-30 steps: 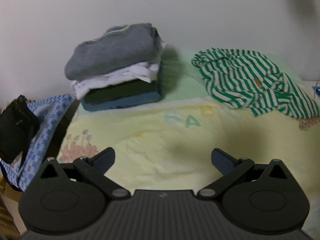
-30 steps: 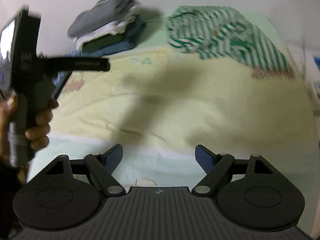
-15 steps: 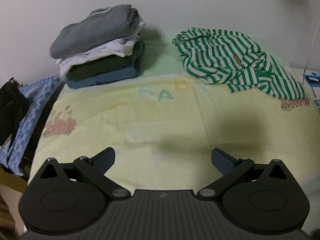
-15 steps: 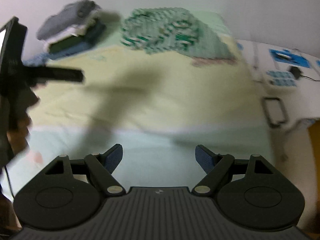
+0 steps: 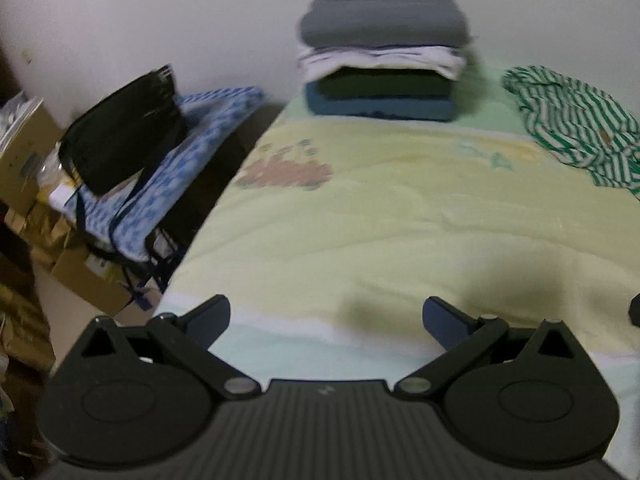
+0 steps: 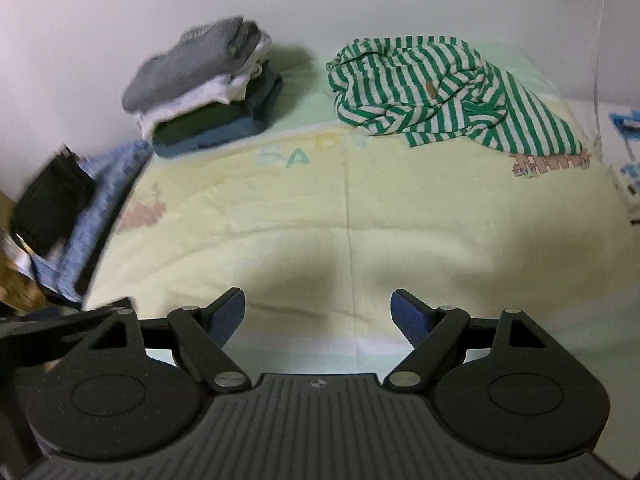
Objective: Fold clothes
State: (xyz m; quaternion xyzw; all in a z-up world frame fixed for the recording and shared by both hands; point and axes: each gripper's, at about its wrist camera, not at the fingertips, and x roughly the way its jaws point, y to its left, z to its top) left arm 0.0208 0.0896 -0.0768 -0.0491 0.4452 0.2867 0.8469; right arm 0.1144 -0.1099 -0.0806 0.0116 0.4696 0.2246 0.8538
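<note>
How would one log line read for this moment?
left gripper: open, empty | right gripper: open, empty | striped shirt: crumpled, unfolded | folded stack: by wall

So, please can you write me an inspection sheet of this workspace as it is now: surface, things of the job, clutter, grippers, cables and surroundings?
Surface: yellow blanket with BABY lettering, spread flat, middle bare.
Job's things: striped garment, green and white, crumpled and unfolded at the far right; folded stack, grey piece on top, at the far left.
Clutter: black bag on a blue checked cloth beside the bed; cardboard boxes further left.
Grippers: left gripper open, empty; right gripper open, empty.
Cables: thin cord hanging on the wall at the right.
Surroundings: plain white wall.
</note>
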